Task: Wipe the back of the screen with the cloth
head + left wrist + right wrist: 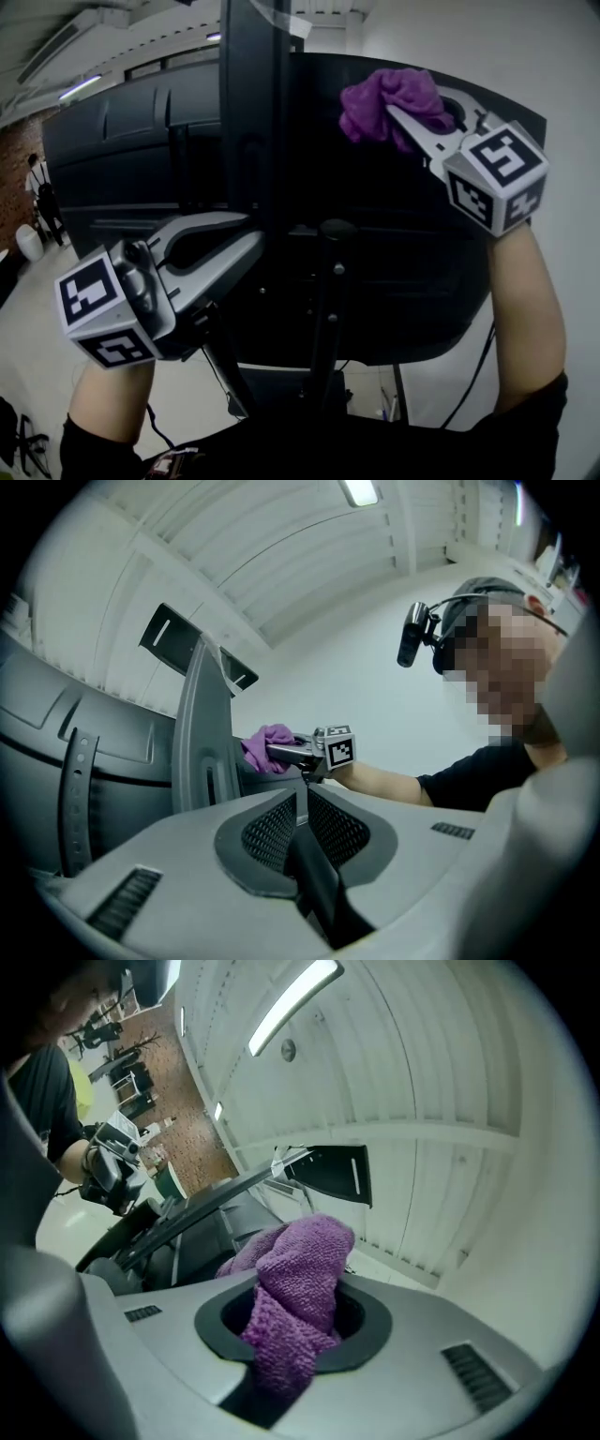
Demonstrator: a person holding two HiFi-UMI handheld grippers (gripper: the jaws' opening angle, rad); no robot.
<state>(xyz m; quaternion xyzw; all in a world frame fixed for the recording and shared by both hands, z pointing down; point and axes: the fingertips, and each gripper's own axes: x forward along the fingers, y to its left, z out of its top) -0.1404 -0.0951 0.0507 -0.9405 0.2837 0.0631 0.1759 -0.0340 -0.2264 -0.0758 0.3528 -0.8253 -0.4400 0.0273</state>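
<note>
The screen's black back [375,244] fills the head view, held on a dark stand column [253,112]. A purple cloth [389,103] is pressed on the upper right of that back, with my right gripper [398,117] shut on it. In the right gripper view the cloth [295,1307] bulges out from between the jaws. My left gripper [251,234] is lower left, its tips together against the stand column, nothing seen between them. The left gripper view shows its pads [281,832] meeting, the column [202,733] just left, and the cloth [267,747] beyond.
A cable [469,375] hangs below the screen's lower right edge. A white wall [562,75] stands to the right. The monitor's foot [291,384] sits below the stand. A brick wall [14,159] and furniture lie far off to the left.
</note>
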